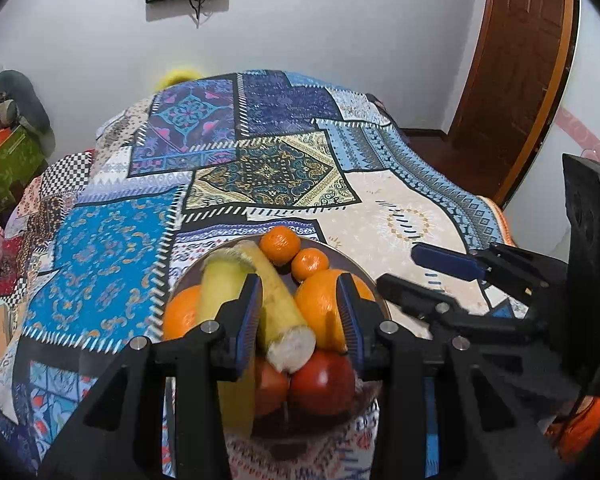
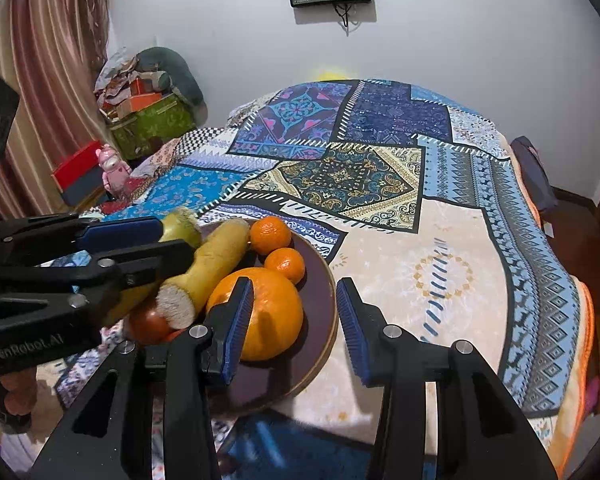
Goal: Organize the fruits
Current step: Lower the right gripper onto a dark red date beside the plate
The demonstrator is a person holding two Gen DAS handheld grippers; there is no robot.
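Both your claws are released with nothing gripped: left gripper (image 1: 300, 316) hovers over the fruit plate (image 2: 320, 276) on the near patchwork cloth (image 1: 380, 208), right gripper (image 2: 296, 320) at its right rim.

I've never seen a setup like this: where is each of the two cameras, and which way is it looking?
Left wrist: on the left tool, looking down its fingers at the fruit plate; the right tool shows alongside.
Right wrist: on the right tool, facing the plate's right edge; the left tool enters from the left.
Shared: plate, big orange, patchwork cloth.
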